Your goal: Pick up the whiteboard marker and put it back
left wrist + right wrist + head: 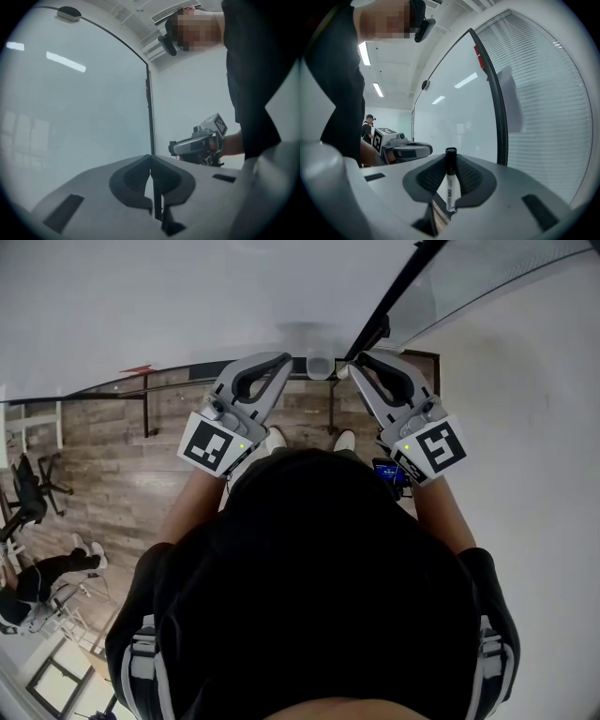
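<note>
Whiteboard marker (450, 180) is seen clamped between the dark pads of the right gripper (450, 174). It is held upright, with its black cap above the pads and its white printed barrel below them. In the head view the marker cannot be made out. The left gripper (150, 159) is seen with its jaws brought together and nothing held between them. In the head view both grippers are raised side by side in front of the person's dark-clad chest. The left gripper (279, 360) and the right gripper (360, 360) are pointed towards the whiteboard (187, 306), their tips near each other but apart. The whiteboard's black frame (151, 112) is seen just beyond the jaws. Below the grippers a wooden floor (112, 465) and the person's pale shoes (274, 440) are shown. Window blinds (553, 103) are seen to the right of the board. Farther off, an office chair (28, 488) and another person (37, 582) are visible.
</note>
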Demonstrator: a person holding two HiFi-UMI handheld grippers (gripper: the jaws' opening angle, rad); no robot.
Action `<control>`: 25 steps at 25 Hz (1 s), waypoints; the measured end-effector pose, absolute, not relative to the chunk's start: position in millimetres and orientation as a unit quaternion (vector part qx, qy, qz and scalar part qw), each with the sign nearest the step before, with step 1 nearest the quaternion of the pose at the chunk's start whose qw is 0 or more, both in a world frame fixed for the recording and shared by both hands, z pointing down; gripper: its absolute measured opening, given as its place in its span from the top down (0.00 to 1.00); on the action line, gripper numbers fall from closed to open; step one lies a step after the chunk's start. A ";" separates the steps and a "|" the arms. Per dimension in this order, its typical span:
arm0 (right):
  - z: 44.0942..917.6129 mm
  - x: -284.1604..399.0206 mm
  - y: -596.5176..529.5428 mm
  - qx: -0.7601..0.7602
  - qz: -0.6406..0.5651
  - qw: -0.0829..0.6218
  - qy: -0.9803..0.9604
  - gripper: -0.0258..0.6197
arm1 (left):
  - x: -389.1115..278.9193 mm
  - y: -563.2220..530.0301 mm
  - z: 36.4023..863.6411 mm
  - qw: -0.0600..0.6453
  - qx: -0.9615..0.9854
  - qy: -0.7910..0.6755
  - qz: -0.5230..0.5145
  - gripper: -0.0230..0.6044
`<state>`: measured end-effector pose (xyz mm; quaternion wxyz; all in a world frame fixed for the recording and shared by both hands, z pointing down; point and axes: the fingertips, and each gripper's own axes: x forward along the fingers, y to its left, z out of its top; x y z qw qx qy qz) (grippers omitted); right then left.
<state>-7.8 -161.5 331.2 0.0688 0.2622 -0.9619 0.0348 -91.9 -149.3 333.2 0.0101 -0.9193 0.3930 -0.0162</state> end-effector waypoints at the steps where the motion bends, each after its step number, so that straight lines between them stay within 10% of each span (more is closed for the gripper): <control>1: 333.6 -8.0 -161.7 0.264 0.038 0.069 -0.961 0.87 | -89.8 -149.2 334.2 0.008 -0.920 0.391 -0.016 0.96; 25: 351.5 -14.0 -166.8 0.262 0.031 0.088 -0.961 0.87 | -76.2 -151.2 352.8 -0.013 -0.921 0.388 -0.026 0.96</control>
